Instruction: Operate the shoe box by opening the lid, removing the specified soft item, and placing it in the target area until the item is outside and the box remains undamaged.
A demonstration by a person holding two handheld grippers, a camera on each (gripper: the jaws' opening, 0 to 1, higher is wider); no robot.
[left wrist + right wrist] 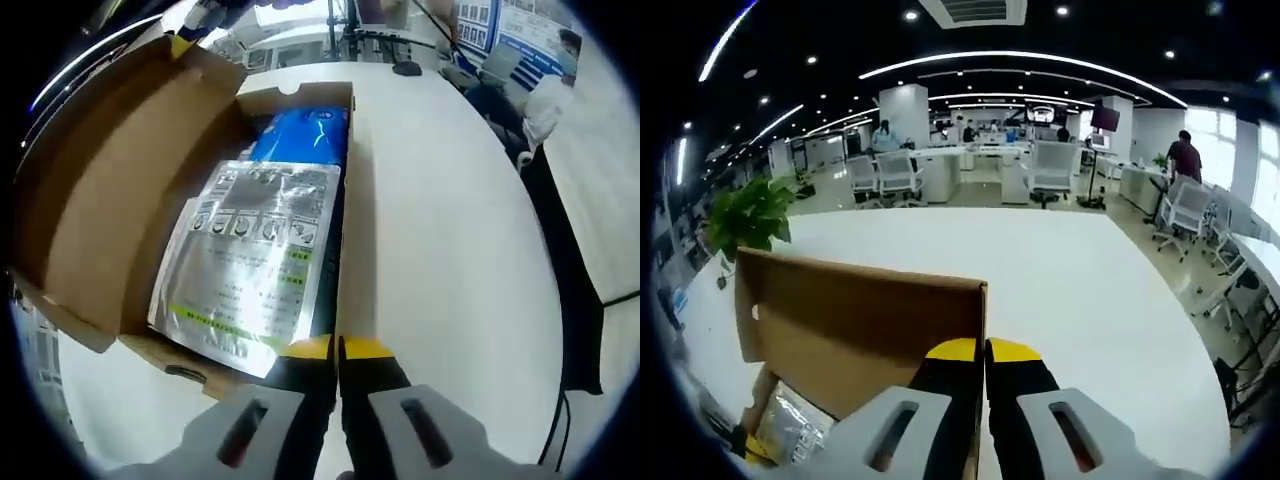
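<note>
Shoe box [150, 210]: brown cardboard, standing on the white table [440, 250]; in the left gripper view it sits left of centre, stretching from near to far.
Lid [95, 180]: already swung open and standing up along the box's left side; in the right gripper view its brown panel [865, 325] rises just beyond the fingers.
Soft item: a silver foil pouch [250, 265] with printed pictograms lies flat inside the box, on top; a blue packet [305, 135] lies at the far end, partly under it. Which of the two is the specified one I cannot tell. A corner of the pouch also glints low left in the right gripper view.
Left gripper [336, 347]: yellow-tipped fingers pressed together, holding nothing, at the near right edge of the box, just beside the pouch's near corner.
Right gripper [986, 350]: fingers pressed together, empty, against or just behind the lid's top edge; contact is unclear.
Done: lid open, box looks undamaged.
Left: grasp the soft item, lift it clear, and set it on the table in the target area, which has no visible marking.
Surroundings: an open office with chairs and a potted plant [750, 215] beyond the table.
</note>
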